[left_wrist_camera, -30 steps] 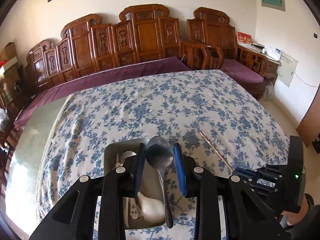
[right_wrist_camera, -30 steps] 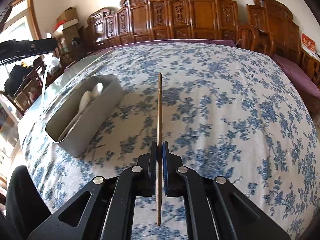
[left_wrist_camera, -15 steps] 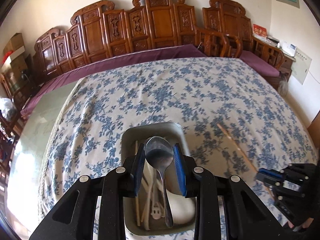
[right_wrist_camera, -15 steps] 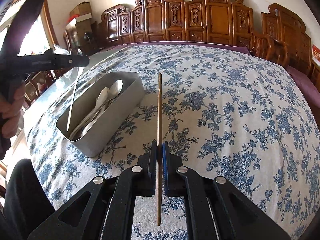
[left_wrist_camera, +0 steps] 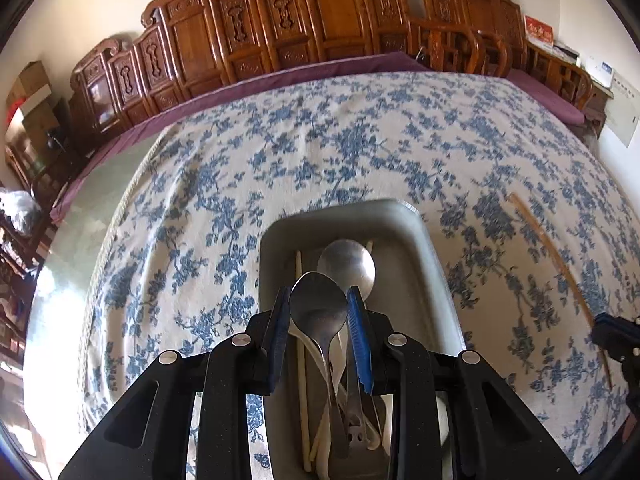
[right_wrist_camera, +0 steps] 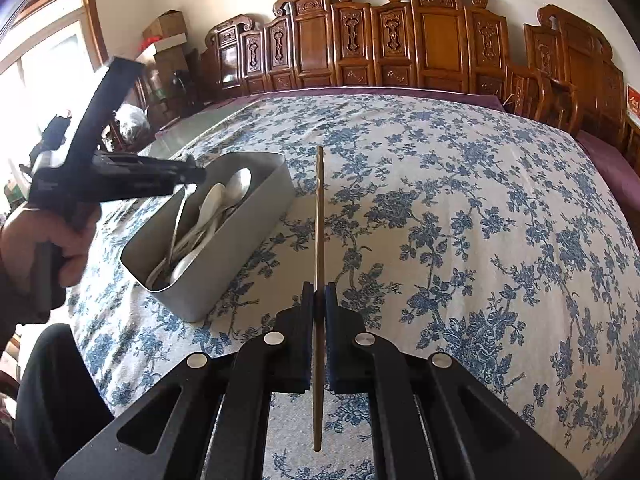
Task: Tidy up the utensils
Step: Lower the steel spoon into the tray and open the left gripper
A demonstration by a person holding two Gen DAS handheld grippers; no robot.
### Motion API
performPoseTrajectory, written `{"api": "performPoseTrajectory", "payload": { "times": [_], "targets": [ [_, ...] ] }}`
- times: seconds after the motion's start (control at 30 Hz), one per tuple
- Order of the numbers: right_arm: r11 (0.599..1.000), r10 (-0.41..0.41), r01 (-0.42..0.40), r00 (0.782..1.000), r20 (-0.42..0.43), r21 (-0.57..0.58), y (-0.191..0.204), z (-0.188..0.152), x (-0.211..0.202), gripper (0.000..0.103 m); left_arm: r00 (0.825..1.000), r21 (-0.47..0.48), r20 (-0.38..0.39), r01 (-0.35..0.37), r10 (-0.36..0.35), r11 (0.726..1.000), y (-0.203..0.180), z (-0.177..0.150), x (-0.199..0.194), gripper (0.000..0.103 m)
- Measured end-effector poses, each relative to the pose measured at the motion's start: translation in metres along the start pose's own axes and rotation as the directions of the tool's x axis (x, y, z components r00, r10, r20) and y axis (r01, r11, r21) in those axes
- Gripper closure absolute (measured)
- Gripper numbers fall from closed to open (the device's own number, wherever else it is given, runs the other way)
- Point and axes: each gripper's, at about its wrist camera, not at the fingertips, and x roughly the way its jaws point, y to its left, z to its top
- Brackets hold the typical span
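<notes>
Now the left gripper (left_wrist_camera: 319,312) hangs over the grey bin (left_wrist_camera: 436,264) on the bench (left_wrist_camera: 200,200), jaws clenched on a steel spoon (left_wrist_camera: 319,308). The right gripper (right_wrist_camera: 319,300) pinches a chopstick (right_wrist_camera: 319,220) beside the bin.

A desk (right_wrist_camera: 460,208) draped in a white cloth (left_wrist_camera: 360,152) printed with blue flowers carries a grey metal tray (right_wrist_camera: 224,268) near its edge; the tray's contents aside, the cloth around it lies bare.
</notes>
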Motion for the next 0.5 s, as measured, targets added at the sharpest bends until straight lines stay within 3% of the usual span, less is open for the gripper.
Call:
{"api": "performPoseTrajectory", "payload": {
  "times": [0.23, 0.5],
  "targets": [
    [1.0, 0.002, -0.002, 1.0, -0.003, 0.001, 0.001, 0.0, 0.001, 0.097, 0.998, -0.035, -0.047, 0.028, -0.029, 0.999, 0.006, -0.005, 0.013, 0.076],
    [1.0, -0.005, 0.005, 1.0, -0.02, 0.008, 0.0, -0.003, 0.006, 0.096, 0.997, -0.059, -0.042, 0.058, -0.06, 0.997, 0.015, -0.014, 0.002, 0.074]
  ]
}}
